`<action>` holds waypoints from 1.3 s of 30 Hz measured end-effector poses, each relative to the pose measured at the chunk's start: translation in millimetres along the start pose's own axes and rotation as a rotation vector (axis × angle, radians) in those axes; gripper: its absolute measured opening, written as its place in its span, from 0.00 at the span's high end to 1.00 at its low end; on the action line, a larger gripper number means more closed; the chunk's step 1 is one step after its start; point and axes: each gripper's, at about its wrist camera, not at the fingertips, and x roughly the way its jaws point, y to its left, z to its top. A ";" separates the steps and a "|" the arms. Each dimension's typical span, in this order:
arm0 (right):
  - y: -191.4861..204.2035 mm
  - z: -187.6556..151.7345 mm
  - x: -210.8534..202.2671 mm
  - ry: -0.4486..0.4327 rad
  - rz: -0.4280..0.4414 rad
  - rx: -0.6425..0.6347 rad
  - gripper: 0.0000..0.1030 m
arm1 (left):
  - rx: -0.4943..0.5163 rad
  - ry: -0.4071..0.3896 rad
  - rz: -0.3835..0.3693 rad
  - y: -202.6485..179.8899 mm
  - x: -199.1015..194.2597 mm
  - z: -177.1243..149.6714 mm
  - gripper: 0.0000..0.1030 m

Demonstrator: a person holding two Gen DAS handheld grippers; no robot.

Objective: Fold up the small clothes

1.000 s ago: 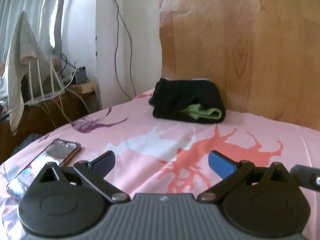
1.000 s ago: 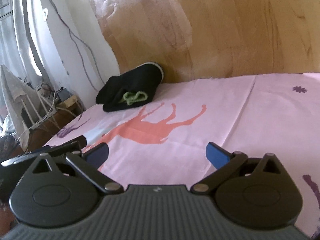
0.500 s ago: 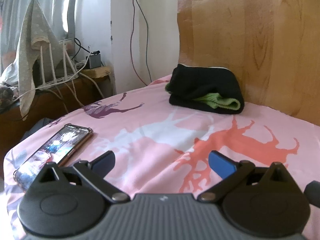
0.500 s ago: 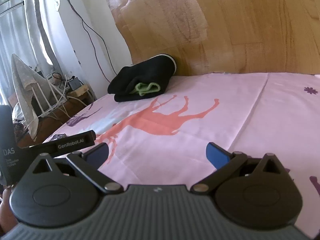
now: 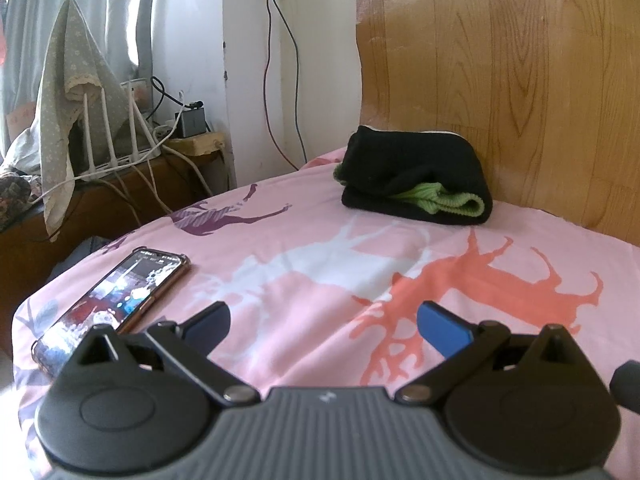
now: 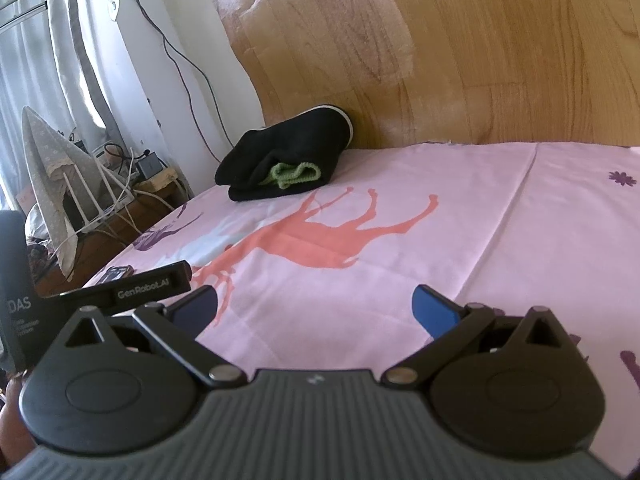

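Note:
A folded black garment [image 5: 412,176] with a green ribbed cuff [image 5: 448,202] showing at its fold lies on the pink bed sheet [image 5: 320,248], against the wooden headboard. The right wrist view shows the same black garment [image 6: 288,160] far ahead and to the left. My left gripper [image 5: 323,326] hovers low over the sheet, open, with nothing between its blue pads and well short of the garment. My right gripper [image 6: 314,312] is also open and empty above the sheet. The left gripper's body [image 6: 80,296] shows at the left edge of the right wrist view.
A phone [image 5: 116,300] with a lit screen lies on the sheet near the bed's left edge. Beyond that edge stands a wooden side table [image 5: 100,208] with a router, cables and a cloth-draped object. The wooden headboard [image 5: 520,80] bounds the bed at the back.
Both grippers have drawn back and turned a little, so the garment has shifted right in both views. More of the phone and the left gripper's body has come into view.

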 end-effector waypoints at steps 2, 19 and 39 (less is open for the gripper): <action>-0.1 0.0 -0.1 0.001 0.001 0.001 0.00 | 0.002 0.000 0.000 0.6 0.1 -0.1 0.00; -0.2 -0.3 -0.4 0.002 0.001 0.003 0.00 | 0.008 -0.015 -0.022 1.3 -3.4 -0.6 0.00; -1.2 -1.1 -1.5 0.013 0.000 0.018 0.00 | 0.010 0.024 -0.014 1.7 1.2 -0.6 0.00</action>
